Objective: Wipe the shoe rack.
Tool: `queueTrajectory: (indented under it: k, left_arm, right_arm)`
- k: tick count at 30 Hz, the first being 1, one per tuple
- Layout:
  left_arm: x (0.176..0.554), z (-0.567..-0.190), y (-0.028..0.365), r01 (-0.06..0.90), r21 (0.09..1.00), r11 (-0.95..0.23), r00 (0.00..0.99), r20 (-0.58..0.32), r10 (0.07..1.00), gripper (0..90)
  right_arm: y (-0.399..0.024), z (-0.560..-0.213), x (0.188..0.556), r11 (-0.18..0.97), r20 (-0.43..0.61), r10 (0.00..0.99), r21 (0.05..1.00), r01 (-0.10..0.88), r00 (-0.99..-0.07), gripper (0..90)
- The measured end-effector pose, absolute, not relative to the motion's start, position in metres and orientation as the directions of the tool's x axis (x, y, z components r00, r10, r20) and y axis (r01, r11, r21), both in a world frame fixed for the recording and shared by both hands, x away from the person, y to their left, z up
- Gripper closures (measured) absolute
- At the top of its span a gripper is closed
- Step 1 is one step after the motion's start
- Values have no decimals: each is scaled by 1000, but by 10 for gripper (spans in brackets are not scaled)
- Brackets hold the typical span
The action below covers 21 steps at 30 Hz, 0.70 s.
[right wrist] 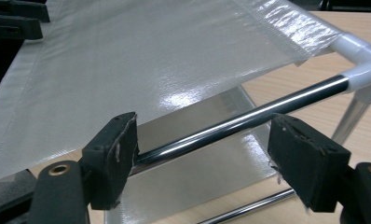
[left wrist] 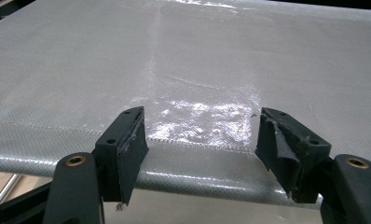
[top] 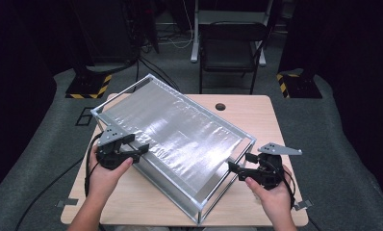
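Rack frame point(top: 223, 188) is being approached at both ends; left gripper point(top: 140, 148) and right gripper point(top: 234, 167) jaws are gaping wide, empty. Grasp is pending.

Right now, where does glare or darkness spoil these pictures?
High view: dark surroundings, pale sheen along the sheet. Left gripper view: white glare on the sheet between the open left gripper jaws. Right gripper view: glare patch on the sheet, bright streak on the bar.
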<state>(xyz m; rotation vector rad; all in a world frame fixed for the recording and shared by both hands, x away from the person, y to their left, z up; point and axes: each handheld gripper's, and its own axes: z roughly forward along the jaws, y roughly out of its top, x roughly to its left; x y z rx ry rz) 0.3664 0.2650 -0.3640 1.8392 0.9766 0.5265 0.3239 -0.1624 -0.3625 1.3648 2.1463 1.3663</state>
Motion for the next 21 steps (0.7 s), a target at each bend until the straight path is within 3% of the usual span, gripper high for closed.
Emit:
queueTrajectory:
  k: [12,21]
  left_arm:
    - [368,-370,266,374,895,-243,598,-32,801,307]
    - [356,-371,267,377,896,-234,603,-46,797,307]
  right_arm:
    - [-160,-368,324,71,358,767,778,625,-533,222]
    - [-159,-366,334,107,330,777,770,629,-536,248]
